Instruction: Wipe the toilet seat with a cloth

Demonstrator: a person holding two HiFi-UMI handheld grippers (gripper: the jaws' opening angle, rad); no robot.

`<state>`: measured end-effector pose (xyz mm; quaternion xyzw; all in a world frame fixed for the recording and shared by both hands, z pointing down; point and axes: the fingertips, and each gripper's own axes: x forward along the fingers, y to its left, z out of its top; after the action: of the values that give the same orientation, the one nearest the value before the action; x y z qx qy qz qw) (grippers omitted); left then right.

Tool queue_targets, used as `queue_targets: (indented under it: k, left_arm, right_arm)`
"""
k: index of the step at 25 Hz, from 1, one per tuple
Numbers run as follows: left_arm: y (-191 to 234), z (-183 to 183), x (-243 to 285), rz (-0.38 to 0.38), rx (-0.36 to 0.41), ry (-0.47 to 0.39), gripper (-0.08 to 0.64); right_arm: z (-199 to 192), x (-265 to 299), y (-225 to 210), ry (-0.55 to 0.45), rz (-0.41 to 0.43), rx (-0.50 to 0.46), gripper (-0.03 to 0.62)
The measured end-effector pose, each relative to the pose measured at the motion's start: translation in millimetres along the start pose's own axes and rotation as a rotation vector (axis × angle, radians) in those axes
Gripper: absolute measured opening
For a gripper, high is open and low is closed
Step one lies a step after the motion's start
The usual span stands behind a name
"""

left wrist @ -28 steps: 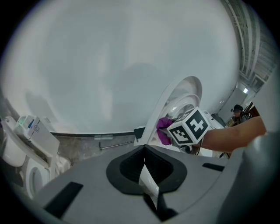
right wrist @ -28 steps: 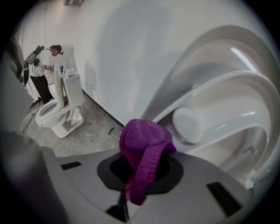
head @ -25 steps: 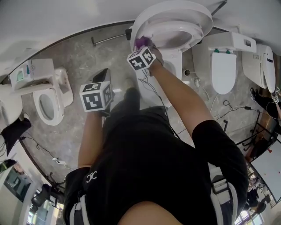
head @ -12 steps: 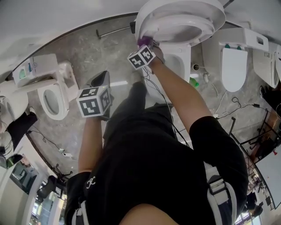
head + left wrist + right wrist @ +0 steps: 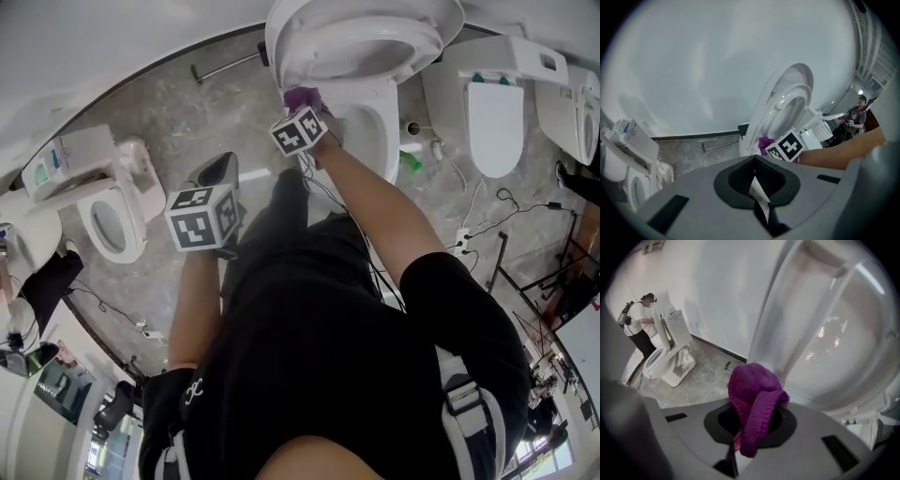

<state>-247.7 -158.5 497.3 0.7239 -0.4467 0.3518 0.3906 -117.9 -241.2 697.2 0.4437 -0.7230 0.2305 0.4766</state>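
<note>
- Side toilet (image 5: 108, 220): white, bowl open to view, standing on the grey stone floor (image 5: 169, 122) well to the left of the left gripper.
- Left gripper (image 5: 757, 187): held low and back, well apart from the work. Jaws drawn together; a thin pale sliver shows at their seam, nature not discernible. Nothing else held.
- Metal rod (image 5: 225, 64): lying on the floor by the wall, ahead of the left gripper and to the left of the right one.
- Right gripper (image 5: 740, 427): reaching forward, ahead and to the right of the left gripper. Jaws clamped on the cloth.
- Cloth (image 5: 752, 394): purple, knitted, bunched. It pokes out of the right gripper's jaws, one fold drooping over them. Its front end lies at the lower left edge of the toilet seat, seemingly touching.
- Toilet seat (image 5: 352, 47): white, raised upright with the lid behind it, directly ahead of the right gripper and spreading to its right.
- Bowl (image 5: 370, 122): white, open, just to the right of the right gripper.
- Green item (image 5: 410, 159): small, on the floor right of the bowl; kind not discernible.
- Second toilet (image 5: 495, 112): white, lid shut, well to the right of the right gripper.
</note>
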Motion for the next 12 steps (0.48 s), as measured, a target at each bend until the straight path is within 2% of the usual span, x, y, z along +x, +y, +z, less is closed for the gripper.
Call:
queue_targets:
  k: [5,7,10,12]
  left_arm:
    - [4,-16,10,0.0,0.0,0.042,0.006]
    - [7,-23,13,0.001,-0.002,0.06,0.006]
    - [12,-30,16,0.004,-0.001,0.08,0.006]
    - [17,-34,18,0.008,0.0,0.087,0.006]
  right_arm:
    - [-3,17,-21,-0.013,-0.085,0.049,0.054]
    - [2,26,-25,-0.014,-0.104,-0.008,0.054]
    - [3,42,-22,-0.009,-0.131,-0.181,0.054]
    - [2,50,-20,-0.013,-0.137,-0.226,0.054]
